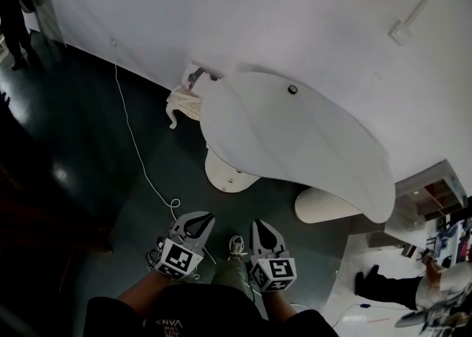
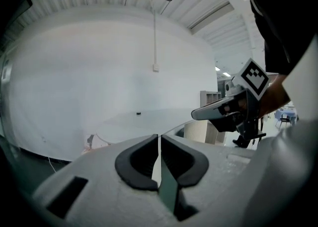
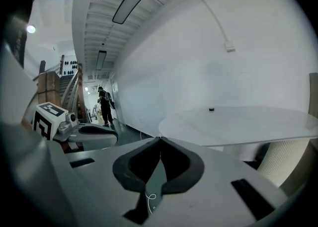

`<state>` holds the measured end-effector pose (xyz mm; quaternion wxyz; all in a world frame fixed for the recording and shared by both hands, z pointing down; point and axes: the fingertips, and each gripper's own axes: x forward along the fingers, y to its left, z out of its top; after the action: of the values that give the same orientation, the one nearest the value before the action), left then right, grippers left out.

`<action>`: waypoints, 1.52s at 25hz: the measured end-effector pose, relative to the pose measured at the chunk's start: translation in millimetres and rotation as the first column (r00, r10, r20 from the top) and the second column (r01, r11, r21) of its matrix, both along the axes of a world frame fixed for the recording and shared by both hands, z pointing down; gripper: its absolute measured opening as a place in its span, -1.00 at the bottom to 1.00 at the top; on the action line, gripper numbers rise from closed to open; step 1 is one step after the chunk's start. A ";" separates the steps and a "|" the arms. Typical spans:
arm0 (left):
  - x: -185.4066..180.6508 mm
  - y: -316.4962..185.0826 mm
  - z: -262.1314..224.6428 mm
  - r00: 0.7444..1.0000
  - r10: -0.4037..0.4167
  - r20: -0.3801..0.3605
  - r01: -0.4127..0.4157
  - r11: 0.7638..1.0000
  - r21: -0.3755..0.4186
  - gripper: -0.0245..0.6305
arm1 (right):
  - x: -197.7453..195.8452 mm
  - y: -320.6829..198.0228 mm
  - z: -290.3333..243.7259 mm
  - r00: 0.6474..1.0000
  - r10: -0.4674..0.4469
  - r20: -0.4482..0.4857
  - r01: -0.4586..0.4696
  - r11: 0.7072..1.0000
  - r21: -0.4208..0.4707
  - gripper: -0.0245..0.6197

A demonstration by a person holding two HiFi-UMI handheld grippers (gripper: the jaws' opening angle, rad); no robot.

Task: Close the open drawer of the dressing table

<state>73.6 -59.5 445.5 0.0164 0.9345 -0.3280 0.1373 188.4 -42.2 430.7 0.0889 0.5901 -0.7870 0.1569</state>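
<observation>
Two sets of tongs here, and both are pinched fully shut on nothing. The left tongs point(image 1: 207, 219) and the right tongs point(image 1: 259, 226) sit side by side low in the head view, tips pointing toward the dressing table point(image 1: 310, 144), well short of it and touching nothing. Each gripper view shows the dark pads meeting at the tip, with only room behind them. The table is white with a curved, teardrop-ish top pushed up against a white wall point(image 1: 295, 11), and a small dark round object point(image 1: 293, 89) sits near the top's back edge. The drawer point(image 1: 225, 173) looks to be the rounded white piece sticking out from under the top on its near-left side, so it's open, with dark floor point(image 1: 88, 181) between it and the tongs. A ribbed white cylinder point(image 1: 324, 205) stands under the right part of the top. A light cloth point(image 1: 184, 103) is bunched at the wall by the table's left end. A thin white cable point(image 1: 136, 144) runs down from the wall across the floor and loops just ahead of the left tongs. The wearer's shoe point(image 1: 236, 245) shows between the two tongs, and another person point(image 1: 13, 18) stands far off at the top left.
</observation>
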 end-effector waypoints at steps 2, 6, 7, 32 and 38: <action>-4.4 6.1 -3.0 1.000 0.010 0.000 -0.010 1.000 0.000 -0.83 | -1.8 7.3 -3.4 1.000 0.010 0.000 -0.010 1.000 -0.006 -0.91; -17.4 18.8 -12.4 1.000 0.018 0.003 -0.018 1.000 0.002 -0.84 | -2.1 19.2 -10.6 1.000 0.025 0.014 -0.025 1.000 0.013 -0.91; -21.0 22.1 -15.6 1.000 0.013 0.001 -0.013 1.000 -0.004 -0.84 | -1.7 22.2 -11.7 0.999 0.029 0.015 -0.029 0.999 0.016 -0.91; -28.8 79.9 -35.5 0.997 0.053 0.062 -0.055 0.998 0.032 -0.85 | 26.6 109.8 -9.7 0.989 0.146 0.009 -0.145 0.989 -0.015 -0.92; -24.6 80.7 -38.6 0.996 0.063 0.060 -0.065 0.997 0.038 -0.85 | 26.4 114.6 -15.2 0.989 0.150 -0.001 -0.150 0.989 -0.007 -0.92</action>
<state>49.0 21.2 406.8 -0.0165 0.9403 -0.3008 0.1586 214.8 72.4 415.6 0.0789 0.6473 -0.7398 0.1656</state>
